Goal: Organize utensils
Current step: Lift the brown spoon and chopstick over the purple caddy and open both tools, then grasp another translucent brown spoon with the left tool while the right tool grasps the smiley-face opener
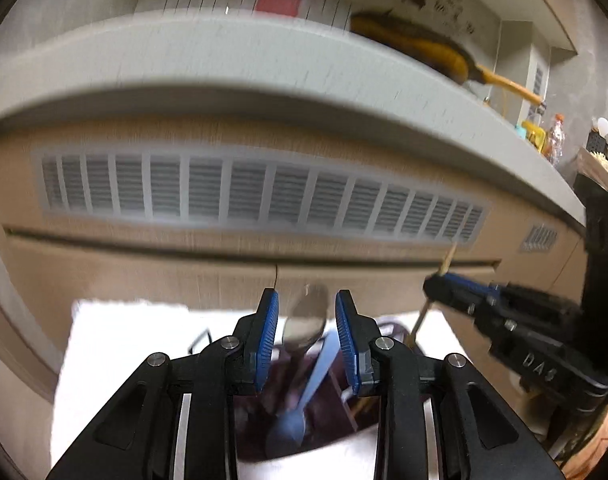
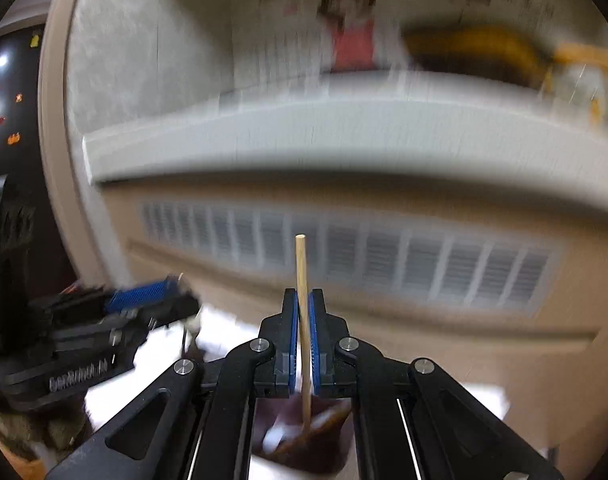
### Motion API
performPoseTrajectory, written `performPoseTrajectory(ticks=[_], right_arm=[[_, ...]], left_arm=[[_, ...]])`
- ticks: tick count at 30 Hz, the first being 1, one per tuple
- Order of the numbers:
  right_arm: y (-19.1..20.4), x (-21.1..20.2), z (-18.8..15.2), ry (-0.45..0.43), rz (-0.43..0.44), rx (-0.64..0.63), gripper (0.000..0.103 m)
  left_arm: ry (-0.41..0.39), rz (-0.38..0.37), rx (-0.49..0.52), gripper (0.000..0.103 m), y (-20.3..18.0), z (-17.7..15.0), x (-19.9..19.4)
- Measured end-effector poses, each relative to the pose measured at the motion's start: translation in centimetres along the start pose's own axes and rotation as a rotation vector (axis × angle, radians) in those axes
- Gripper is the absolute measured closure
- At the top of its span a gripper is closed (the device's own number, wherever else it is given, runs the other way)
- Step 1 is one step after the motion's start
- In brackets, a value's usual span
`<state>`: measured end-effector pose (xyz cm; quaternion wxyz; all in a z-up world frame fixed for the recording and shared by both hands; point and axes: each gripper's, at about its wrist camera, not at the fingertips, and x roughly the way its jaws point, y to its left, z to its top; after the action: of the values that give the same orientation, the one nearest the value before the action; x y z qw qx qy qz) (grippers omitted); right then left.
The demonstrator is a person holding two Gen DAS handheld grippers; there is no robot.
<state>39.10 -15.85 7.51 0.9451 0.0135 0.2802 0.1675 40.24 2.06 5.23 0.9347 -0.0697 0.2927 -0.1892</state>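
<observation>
In the left wrist view my left gripper (image 1: pixel 306 300) hangs over a dark brown container (image 1: pixel 260 420) on a white cloth (image 1: pixel 116 344). A metal spoon (image 1: pixel 306 322) stands bowl-up between the blue pads, with a slim gap showing on each side. Below it, a blue plastic spoon (image 1: pixel 304 396) lies in the container. My right gripper (image 2: pixel 303 296) is shut on a thin wooden chopstick (image 2: pixel 302 264) that sticks up past its tips and reaches down toward the container (image 2: pixel 328 440). From the left wrist view the right gripper (image 1: pixel 436 284) is to the right, holding the chopstick (image 1: pixel 422 312) tilted.
A beige cabinet front with a long vent grille (image 1: pixel 264 196) rises close behind the cloth, under a grey counter ledge (image 1: pixel 224 68). A yellow pan (image 1: pixel 424 48) and bottles (image 1: pixel 554 140) sit on the ledge. The left gripper (image 2: pixel 152 296) shows blurred at the left of the right wrist view.
</observation>
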Motion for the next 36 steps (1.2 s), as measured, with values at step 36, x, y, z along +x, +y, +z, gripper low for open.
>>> performPoseTrajectory(ticks=[36], right_arm=[[0.8,-8.8,-21.1,0.379,-0.082,0.013,0.056]], left_arm=[[0.557,0.003,0.416,0.042,3.1,-19.0,-2.6]])
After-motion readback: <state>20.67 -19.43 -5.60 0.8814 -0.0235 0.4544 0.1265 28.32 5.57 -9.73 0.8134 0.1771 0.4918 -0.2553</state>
